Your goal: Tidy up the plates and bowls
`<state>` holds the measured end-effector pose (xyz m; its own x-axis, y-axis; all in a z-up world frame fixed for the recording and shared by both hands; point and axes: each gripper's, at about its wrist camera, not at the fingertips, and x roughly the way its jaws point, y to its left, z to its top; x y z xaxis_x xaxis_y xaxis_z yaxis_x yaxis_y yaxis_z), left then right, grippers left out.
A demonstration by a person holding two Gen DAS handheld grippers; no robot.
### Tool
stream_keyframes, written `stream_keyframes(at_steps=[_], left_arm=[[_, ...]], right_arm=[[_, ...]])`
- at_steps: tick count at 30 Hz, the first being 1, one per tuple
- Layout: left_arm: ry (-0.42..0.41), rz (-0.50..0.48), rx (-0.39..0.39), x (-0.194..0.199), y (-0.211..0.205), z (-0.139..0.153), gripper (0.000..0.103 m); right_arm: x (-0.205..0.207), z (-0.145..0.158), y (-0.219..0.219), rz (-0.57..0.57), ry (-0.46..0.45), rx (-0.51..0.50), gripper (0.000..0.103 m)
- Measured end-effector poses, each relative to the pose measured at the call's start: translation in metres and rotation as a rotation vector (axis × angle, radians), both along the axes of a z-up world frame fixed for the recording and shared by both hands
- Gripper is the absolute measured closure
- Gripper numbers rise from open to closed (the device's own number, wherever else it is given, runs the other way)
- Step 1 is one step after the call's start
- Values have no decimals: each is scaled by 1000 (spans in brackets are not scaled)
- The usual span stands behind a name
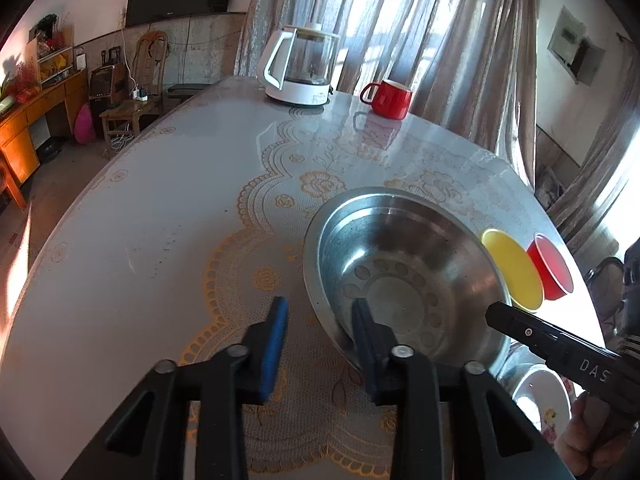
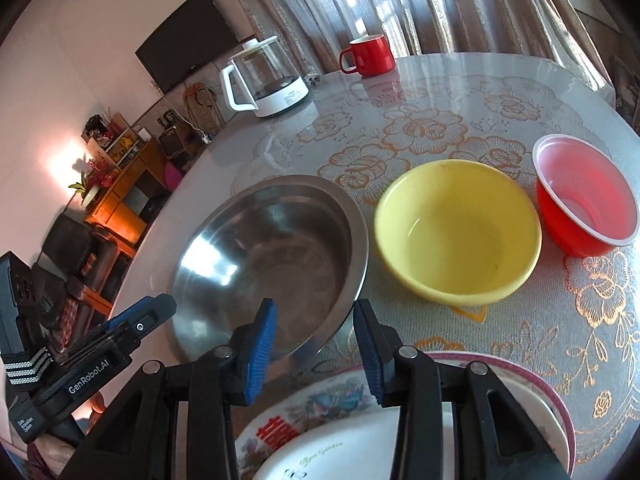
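On the round table (image 2: 460,92), under a lace-patterned cover, the dishes sit in a rough row. Largest is the steel bowl (image 1: 400,268), upright, nearest the left edge of the group. Left gripper (image 1: 320,332) has its jaws wide apart and straddles the near rim of the steel bowl: 1 blue pad inside the bowl, apparently touching the inner wall, the other outside over the cloth, clear of the metal. Not clamped.

Right gripper (image 2: 316,332) also has its jaws spread wide, holding nothing; it hovers above the near rim of the steel bowl and the stacked plates (image 2: 532,396) below it. Cannot tell if either pad touches the rim.

The stacked plates are 2 or more, floral, with a pink-edged 1 under a white 1, at the near table edge. Yellow bowl (image 2: 456,232) sits just beside the steel bowl, upright. Red plastic bowl (image 2: 584,200) is just beside the yellow bowl, tilted slightly. Far side: white kettle (image 2: 266,80) and red mug (image 2: 370,56), well apart from the dishes.
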<state>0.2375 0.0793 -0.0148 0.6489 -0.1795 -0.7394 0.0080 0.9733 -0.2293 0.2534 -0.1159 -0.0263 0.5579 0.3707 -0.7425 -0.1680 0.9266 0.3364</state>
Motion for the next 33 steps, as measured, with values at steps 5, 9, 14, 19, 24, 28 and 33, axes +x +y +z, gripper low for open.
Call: stream_keyframes(at_steps=[5,9,14,19,24,28,33], left_arm=[[-10,-11,-1,0,-2,-2,82],[-20,-1,2,-8,3,-3,82],[-24,36,-3,-24,14,-2,81],[-41,78,28,-52,27,3,81],[-41,117,42,-84,42,4,81],[-66,110,37,-113,46,8,84],[-127,77,92,-139,34,18,84]], right_arm=[[10,-8,9,12,9,-71,78],[6,-8,13,31,-7,-85,79],[-4,-4,25,75,-31,-103,79],[-17,-1,41,126,-44,-99,79],[-35,2,57,178,-49,-87,79],[-52,7,66,220,-62,-68,79],[-78,7,90,310,-105,-138,79]])
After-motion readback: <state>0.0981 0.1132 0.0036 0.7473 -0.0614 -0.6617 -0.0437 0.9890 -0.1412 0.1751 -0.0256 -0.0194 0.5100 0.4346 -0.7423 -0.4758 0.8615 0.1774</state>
